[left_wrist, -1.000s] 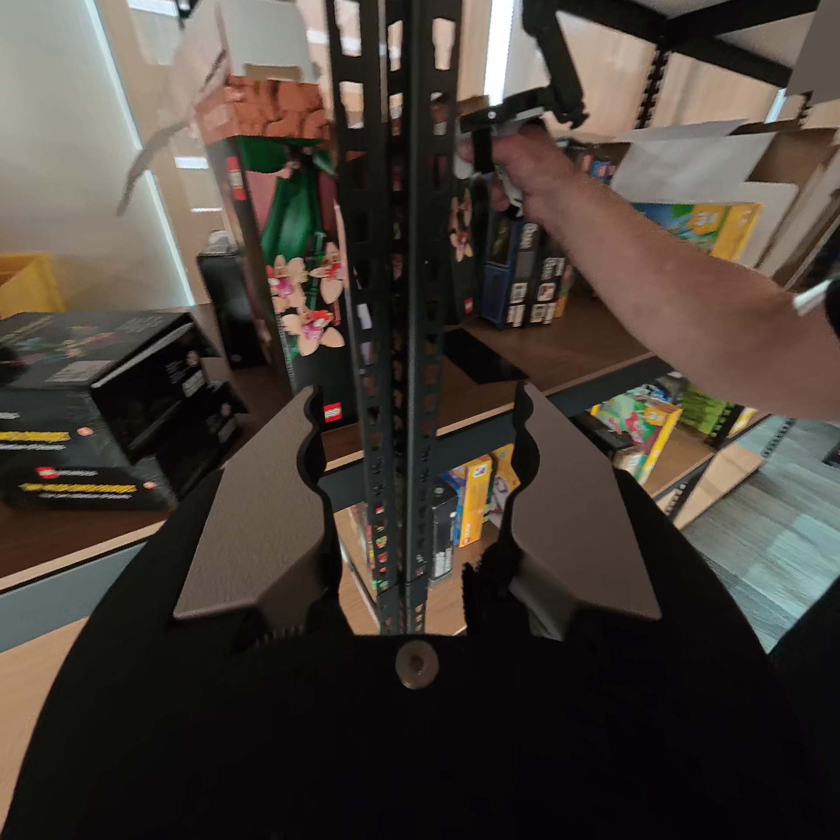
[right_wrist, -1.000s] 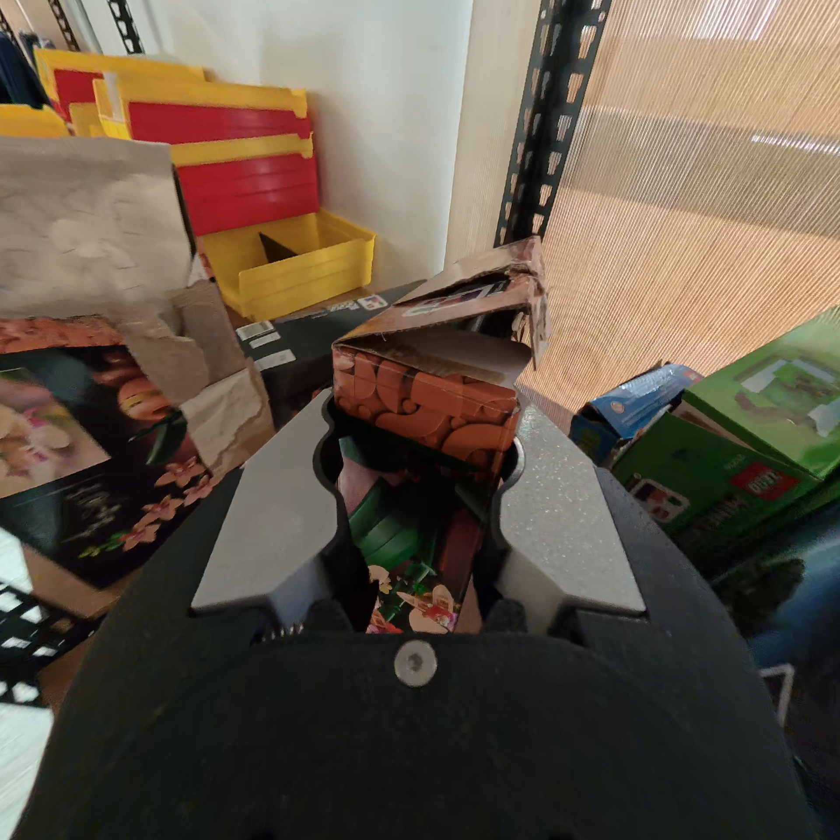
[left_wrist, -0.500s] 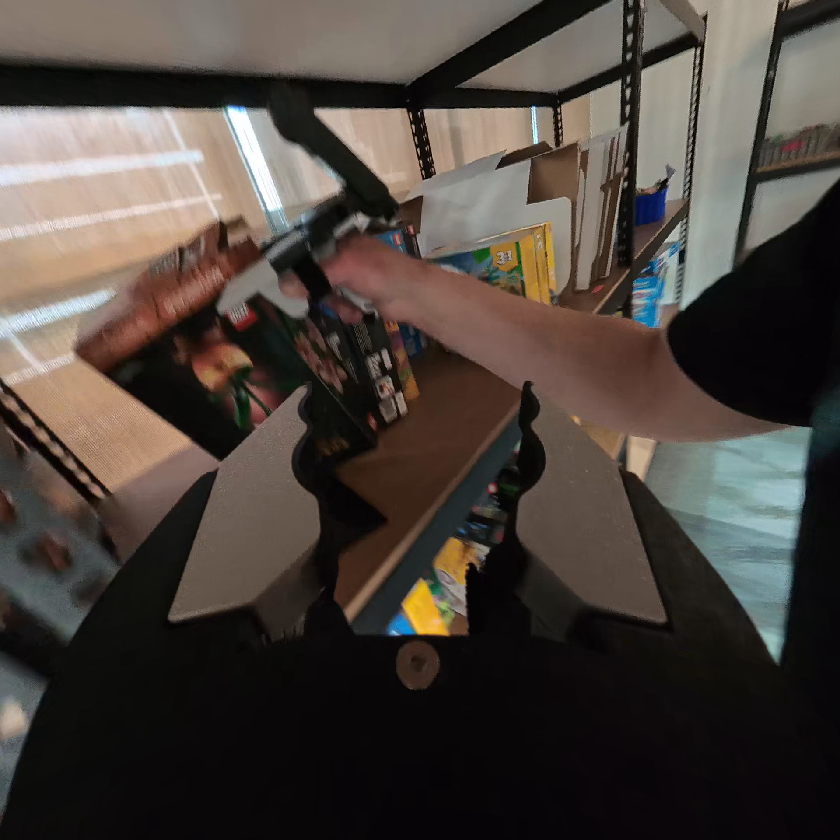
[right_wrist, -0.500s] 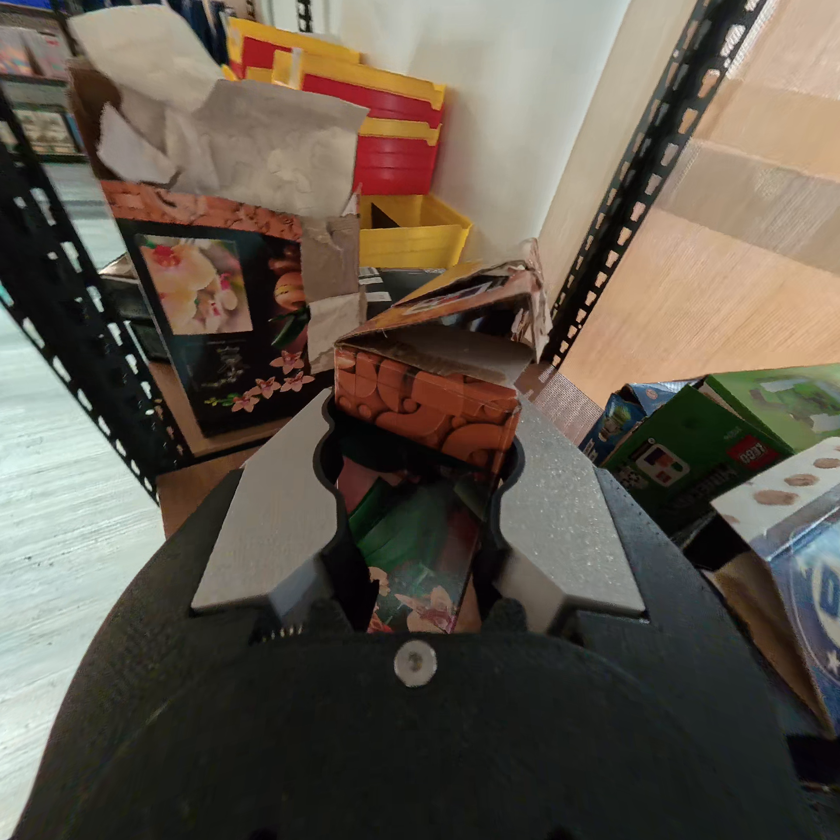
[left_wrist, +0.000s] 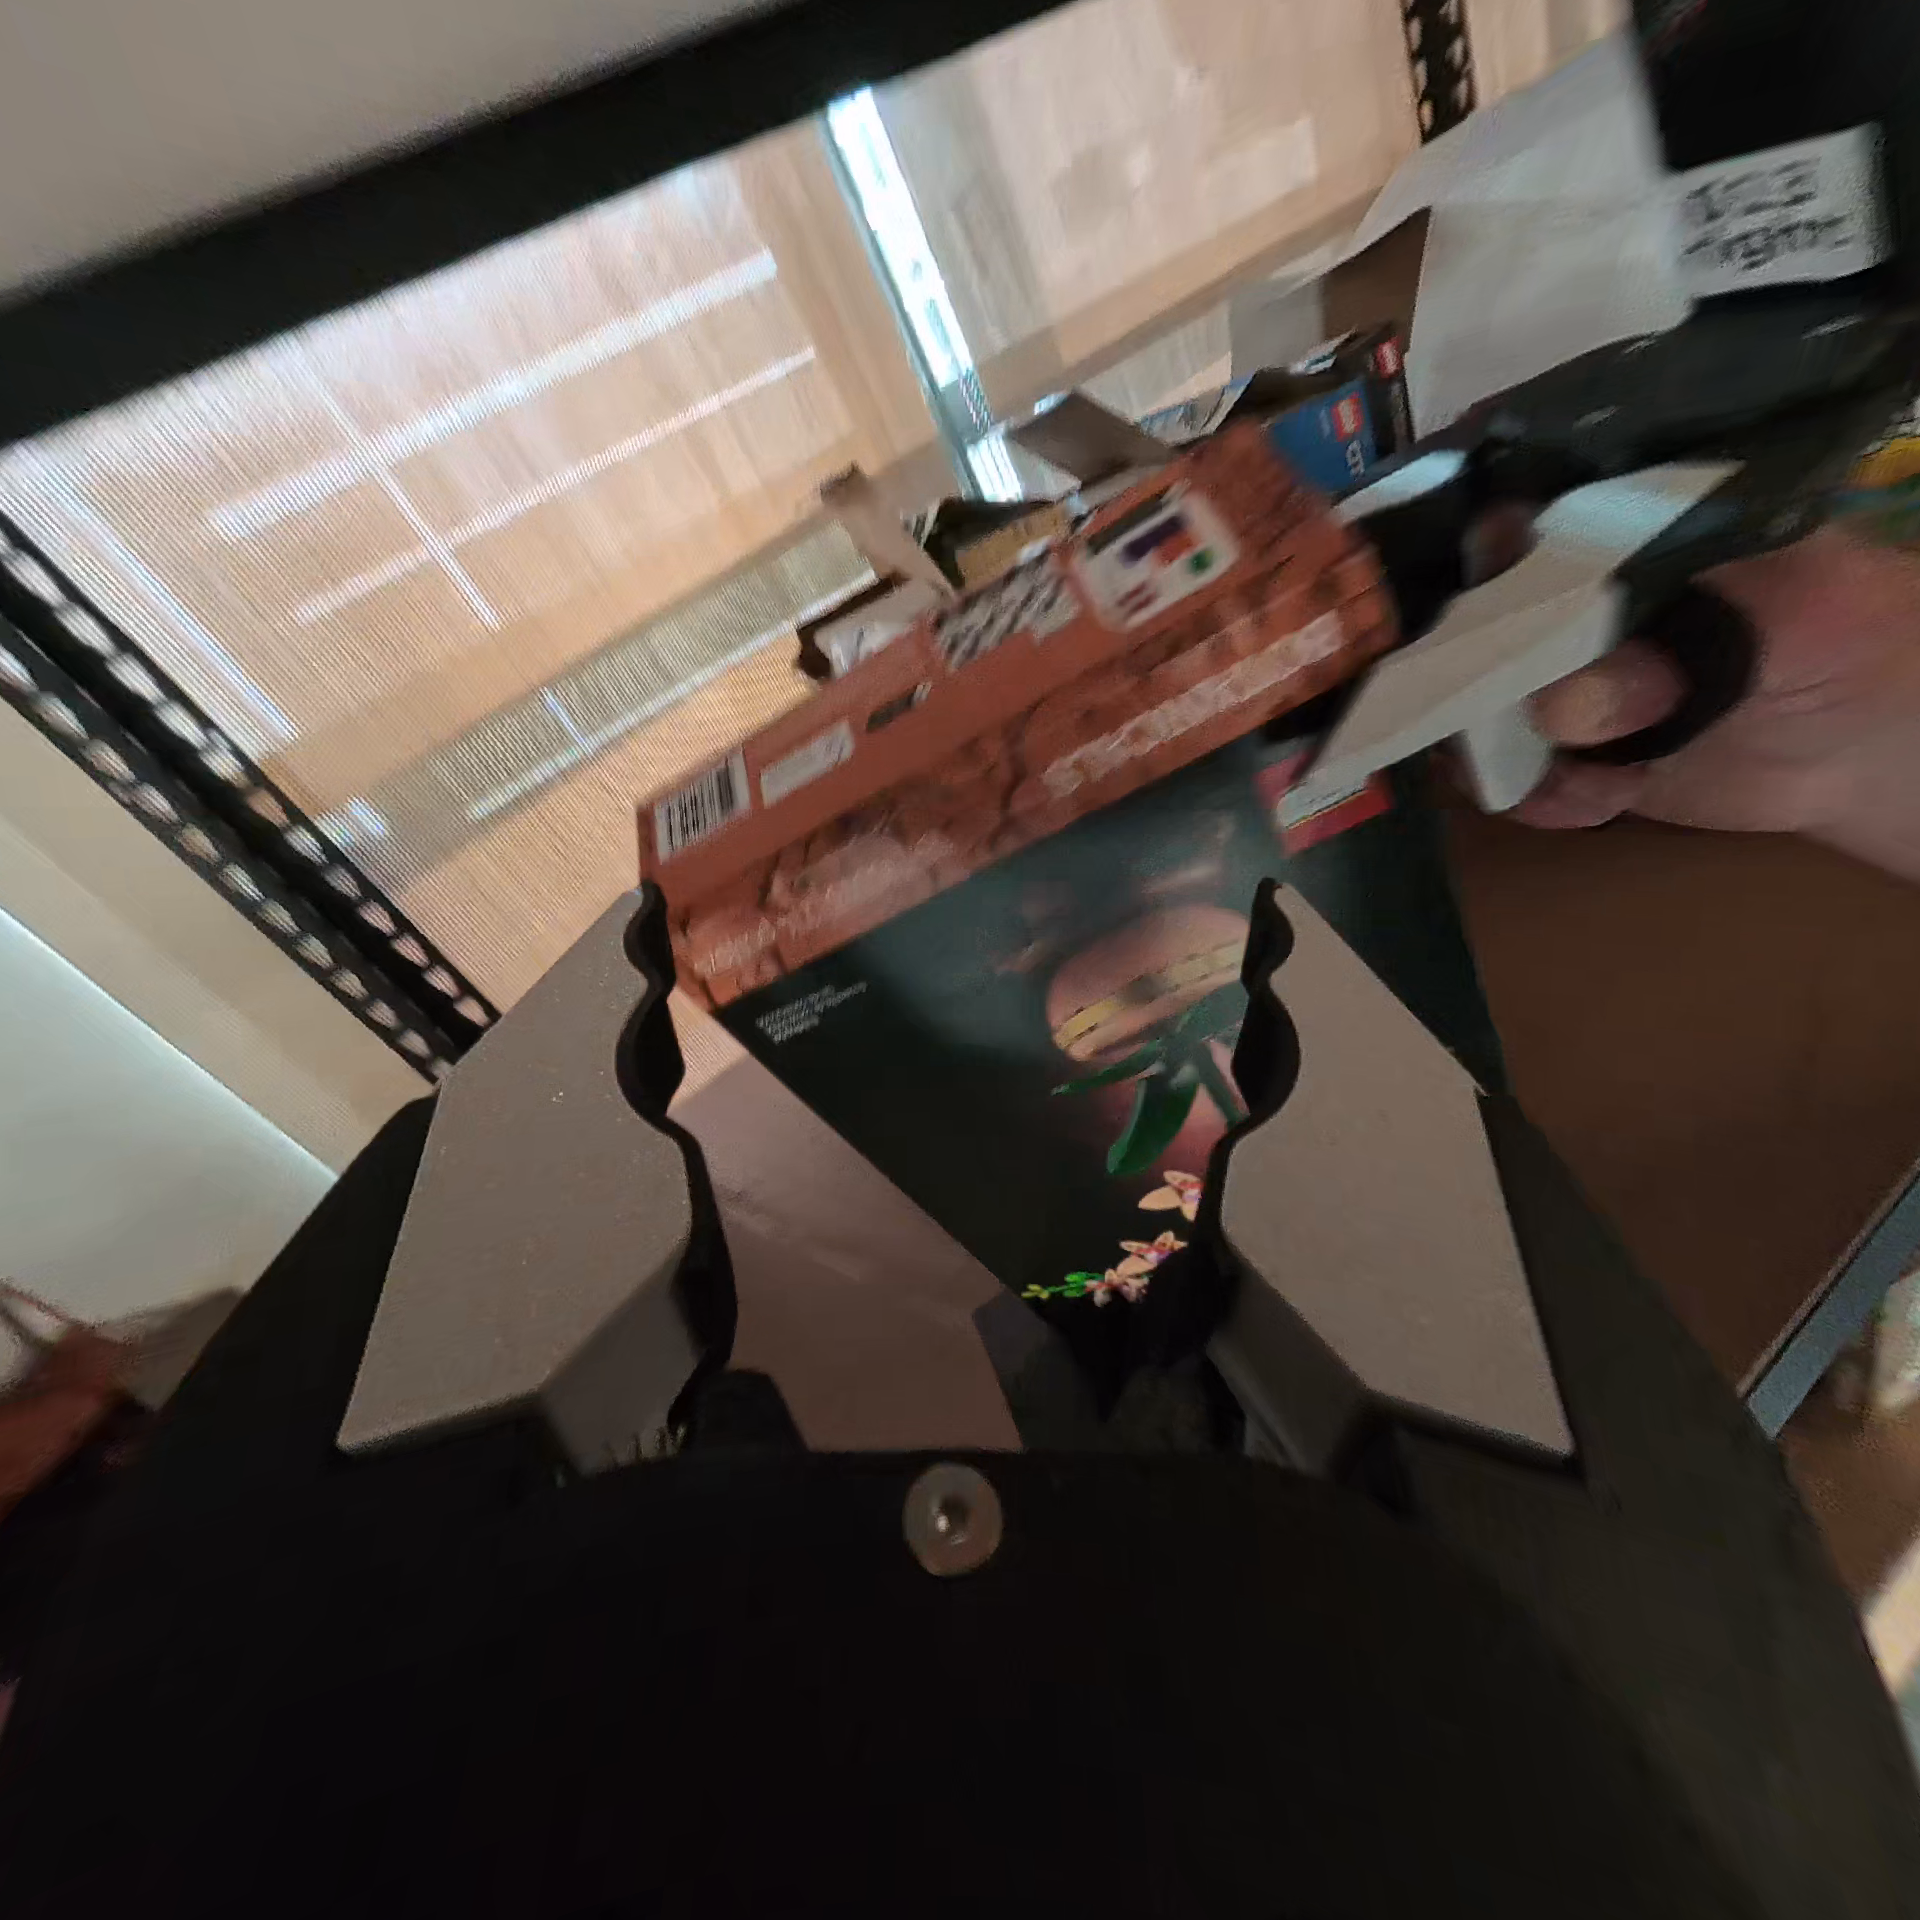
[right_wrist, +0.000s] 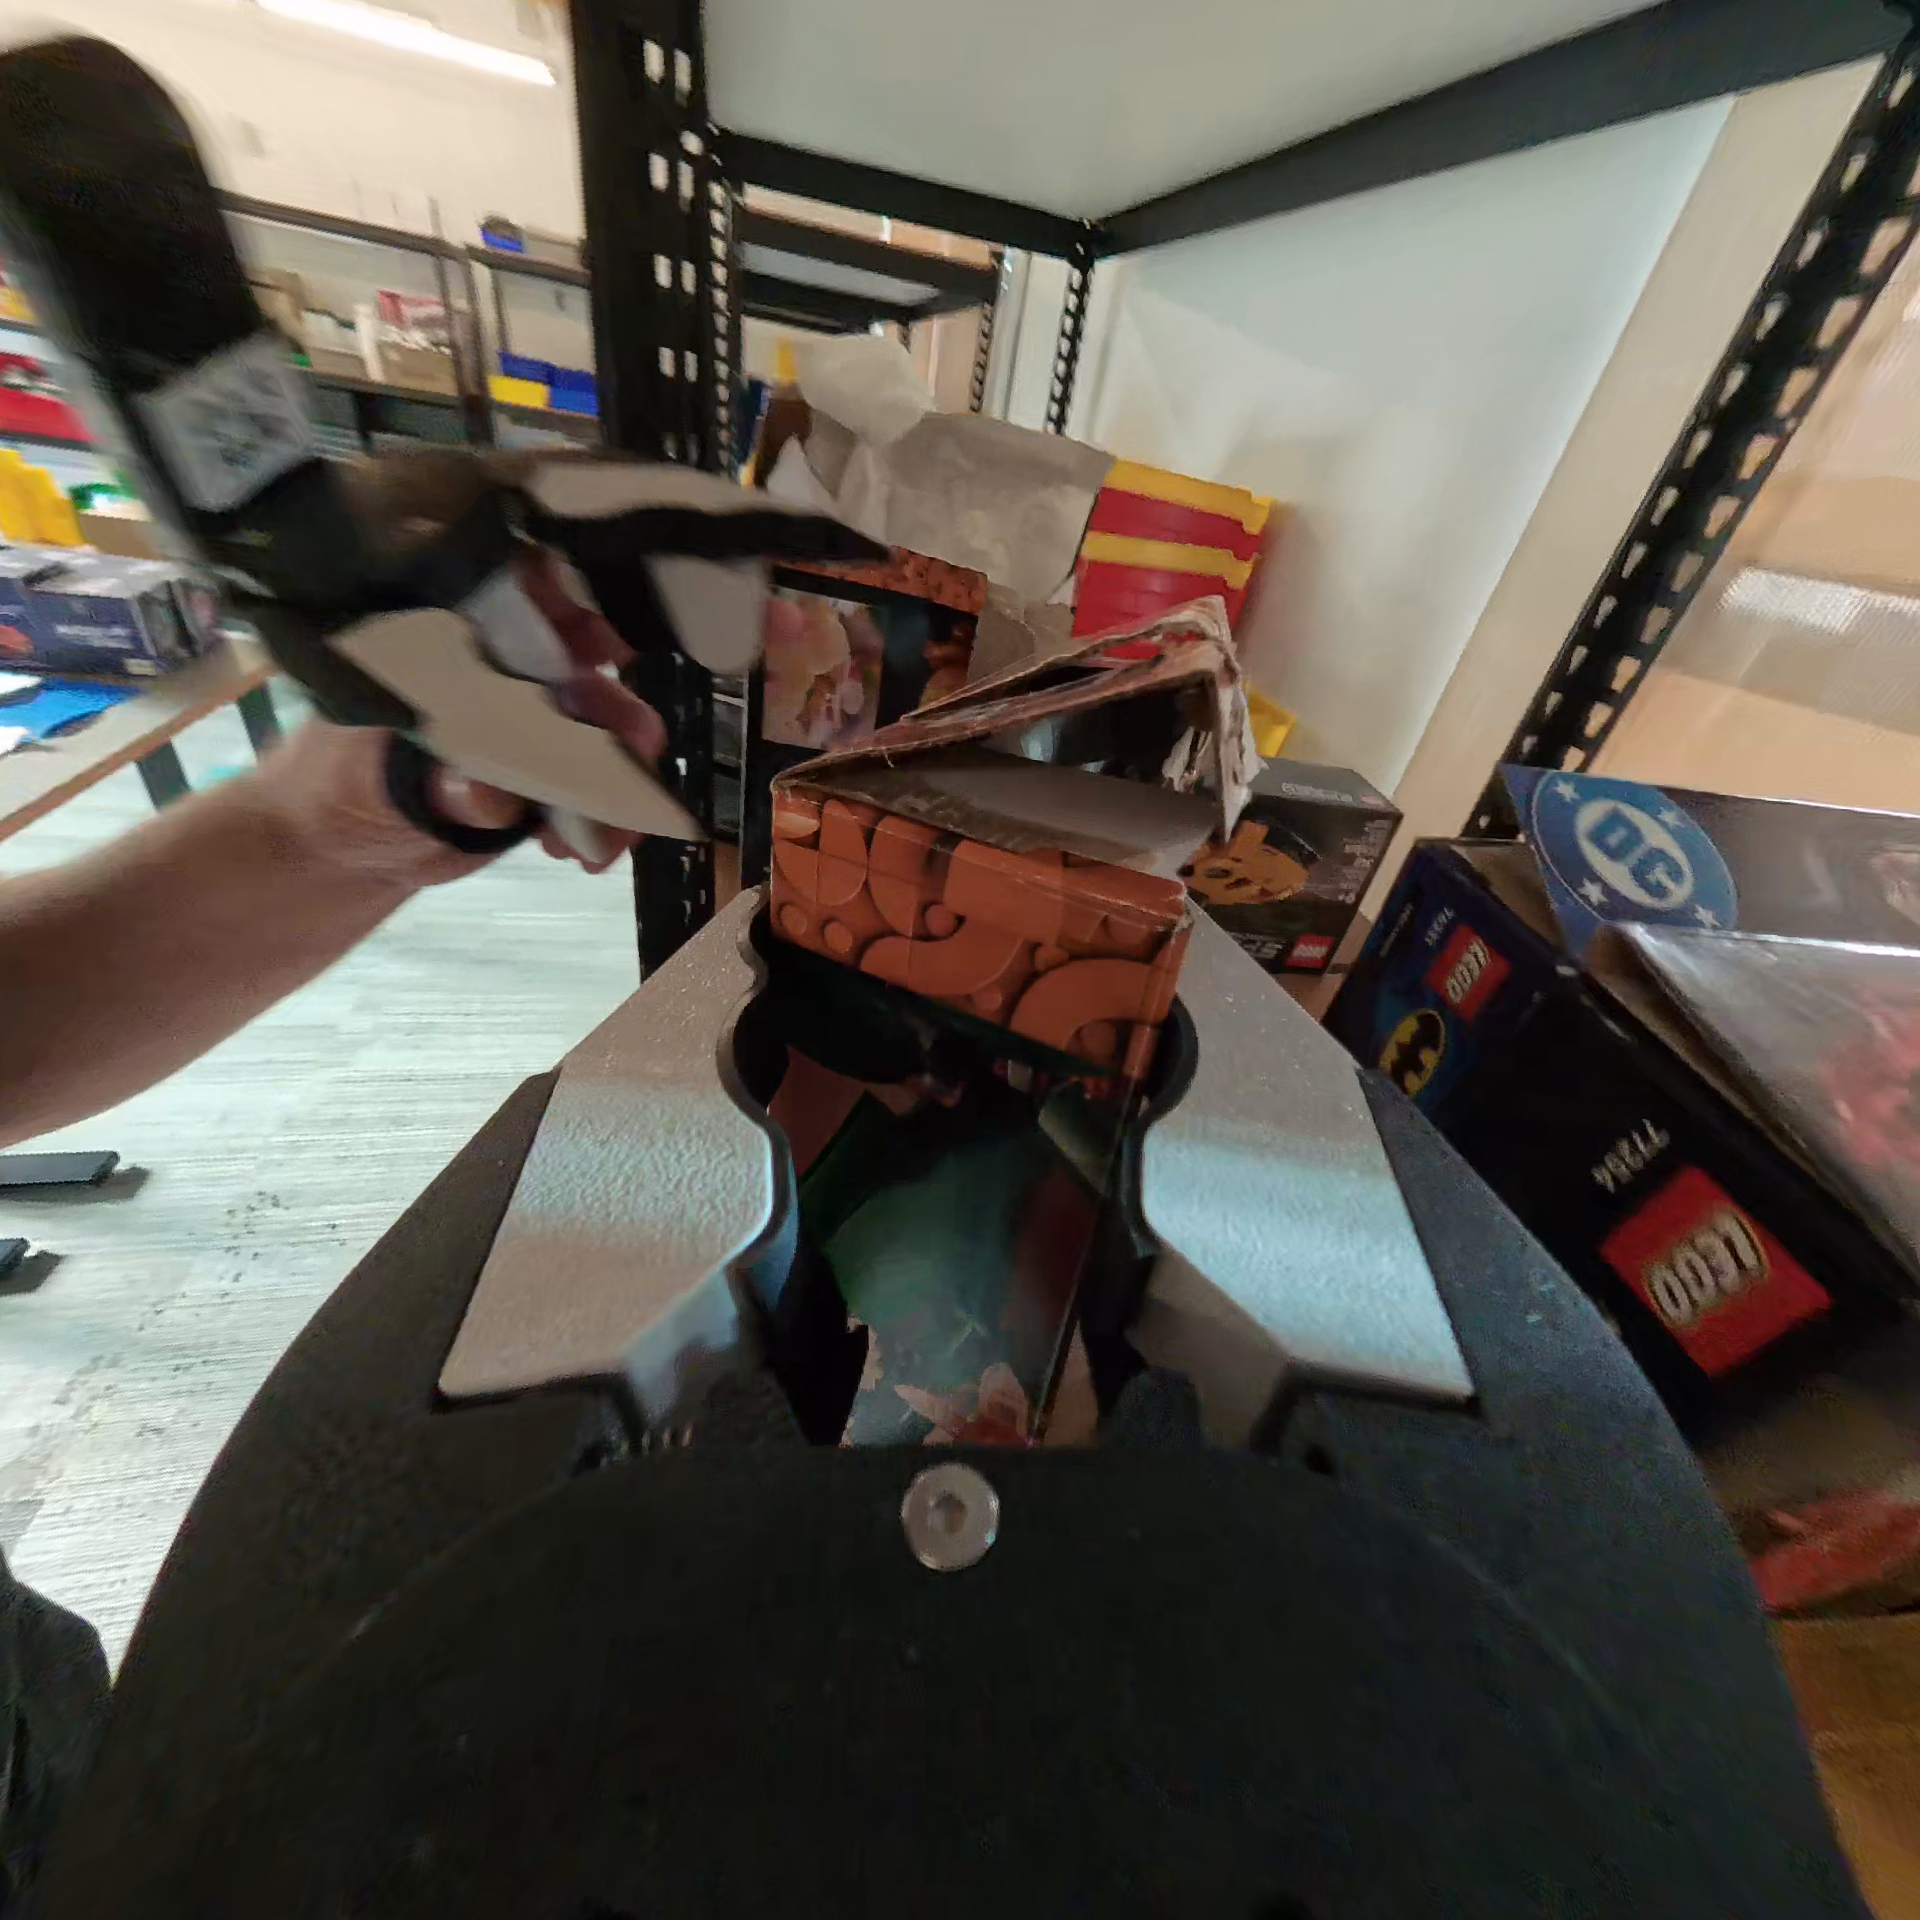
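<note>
Swung leftward, right tongs (right_wrist: 971, 940) grip torn-flapped terracotta-and-black cardboard box (right_wrist: 977, 914), contents hidden; left tongs (left_wrist: 956, 914) now wider, gaping around its corner.

My left gripper (left_wrist: 951, 935) fills the lower centre of its own view, fingers spread wide with nothing pressed between them. My right gripper (right_wrist: 971, 956) sits at the lower centre of its view, both pads clamped on an orange-and-dark box (right_wrist: 977, 914). My bare left forearm (right_wrist: 156, 925) reaches in from the left edge.
</note>
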